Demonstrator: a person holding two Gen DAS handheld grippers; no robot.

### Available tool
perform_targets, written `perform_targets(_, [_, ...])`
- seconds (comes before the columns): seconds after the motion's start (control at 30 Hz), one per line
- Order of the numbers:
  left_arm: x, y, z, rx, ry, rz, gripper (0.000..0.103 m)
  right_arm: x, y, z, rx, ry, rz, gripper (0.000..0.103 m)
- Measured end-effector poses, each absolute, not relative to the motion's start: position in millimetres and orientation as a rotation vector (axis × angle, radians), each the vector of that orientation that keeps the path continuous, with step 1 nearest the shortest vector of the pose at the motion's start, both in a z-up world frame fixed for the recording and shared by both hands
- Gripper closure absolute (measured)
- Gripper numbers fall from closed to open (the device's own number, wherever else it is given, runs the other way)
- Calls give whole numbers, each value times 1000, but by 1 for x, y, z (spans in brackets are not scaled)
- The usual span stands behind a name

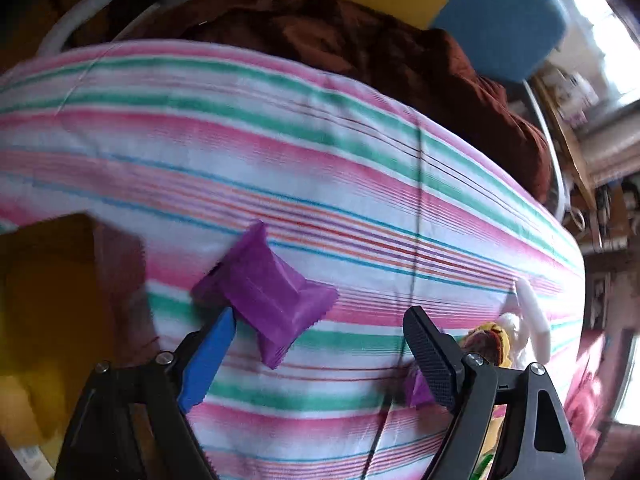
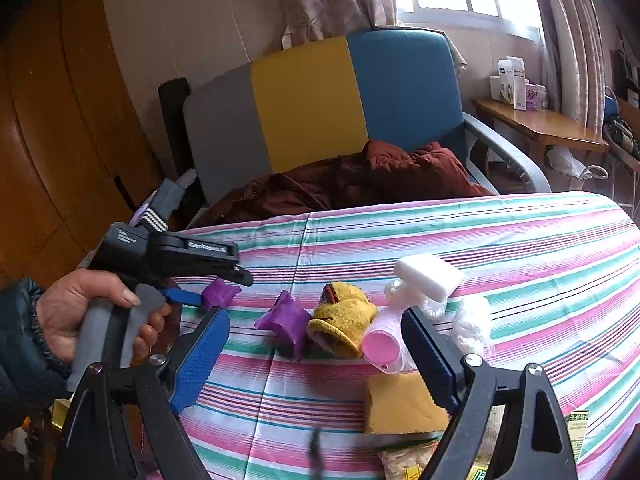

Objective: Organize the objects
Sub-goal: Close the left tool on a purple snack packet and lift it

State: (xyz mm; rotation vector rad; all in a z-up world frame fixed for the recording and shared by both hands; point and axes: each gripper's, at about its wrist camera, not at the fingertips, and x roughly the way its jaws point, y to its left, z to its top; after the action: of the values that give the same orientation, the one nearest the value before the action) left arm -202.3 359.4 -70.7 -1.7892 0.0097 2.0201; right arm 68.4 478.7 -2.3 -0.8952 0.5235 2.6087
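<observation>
A purple packet (image 1: 268, 296) lies on the striped tablecloth (image 1: 280, 152), just ahead of my left gripper (image 1: 320, 314). That gripper is open; its blue fingertip (image 1: 224, 328) is beside the packet and the pads do not press on it. A second purple packet (image 2: 286, 322) lies to the right, beside a yellow knitted piece (image 2: 344, 316). In the right wrist view a hand (image 2: 76, 312) holds the left gripper (image 2: 224, 290) over the first packet (image 2: 220, 294). My right gripper (image 2: 316, 316) hovers open and holds nothing.
A pink-capped white roller (image 2: 424, 276), crumpled plastic (image 2: 472, 320), a yellow sponge (image 2: 404, 404) and snack packets (image 2: 408, 460) crowd the near right. Behind the table stands a grey, yellow and blue armchair (image 2: 304, 100) with a dark red garment (image 2: 380, 176). A wooden cabinet (image 2: 60, 140) is on the left.
</observation>
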Motion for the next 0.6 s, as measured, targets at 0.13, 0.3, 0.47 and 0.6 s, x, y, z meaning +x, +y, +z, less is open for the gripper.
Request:
perform_targets(0.13, [-192,367,-70,-1727,81,2030,8,70,483,-3,-897,545,2591,14])
perform_targets(0.3, [-191,356,-56,-1682,58,1998,16,70,486,-4,-899,563,2579,14])
perform_targets(0.47, [-211,345,-67,-1767,2,1994,16,69,486,-6,-912,553,2573,14])
perform_targets(0.6, [-213,351,-68,-1781,58,1985,14,70,487,-6,-916,557,2566,14])
